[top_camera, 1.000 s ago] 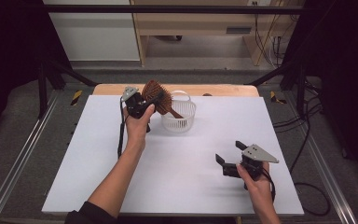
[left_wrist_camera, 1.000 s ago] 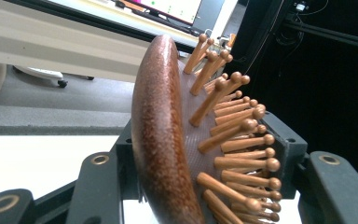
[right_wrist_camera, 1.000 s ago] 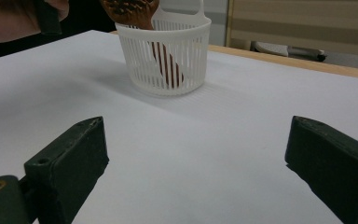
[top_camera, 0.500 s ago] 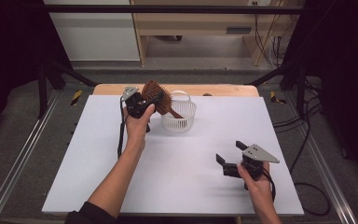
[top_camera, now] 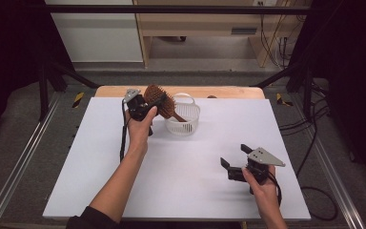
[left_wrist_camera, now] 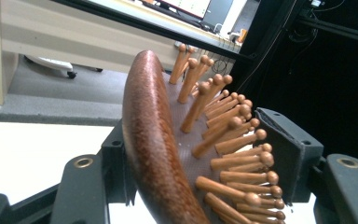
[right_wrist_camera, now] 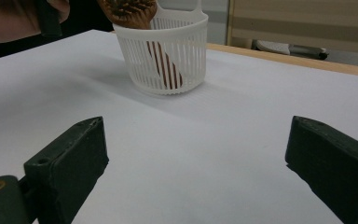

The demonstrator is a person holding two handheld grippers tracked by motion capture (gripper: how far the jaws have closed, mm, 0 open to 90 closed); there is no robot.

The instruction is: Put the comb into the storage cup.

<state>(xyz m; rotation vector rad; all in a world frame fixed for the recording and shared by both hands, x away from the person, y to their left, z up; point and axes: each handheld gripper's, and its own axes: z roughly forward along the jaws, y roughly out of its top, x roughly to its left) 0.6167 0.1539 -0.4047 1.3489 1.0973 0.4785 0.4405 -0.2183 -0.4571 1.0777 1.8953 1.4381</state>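
Wooden and dark brown, a paddle hairbrush (top_camera: 160,101) is seen standing in a white slotted basket (top_camera: 185,119) near the middle of the worktop's far edge, its handle down inside the basket and its head raised above the rim. The left claw (top_camera: 148,104) is placed around that head: in the left gripper view the smooth curved back (left_wrist_camera: 149,144) lies against one jaw and the ball-tipped pins (left_wrist_camera: 233,154) face the other, with a little daylight left at the pin side. Those jaws have just been opening, the brush still between them, so a release is judged to be under way. The long axis is tilted, handle end low toward the basket floor, head leaning up and toward the far left corner. The brush is judged light and rigid, its polished back likely slippery; the pins give slightly, so the head's edges or the handle are thought the surer places to be gripped. The basket is thin plastic and may be tipped easily. The right claw (top_camera: 240,161) is held wide and empty near the worktop's (top_camera: 100,191) near right corner.
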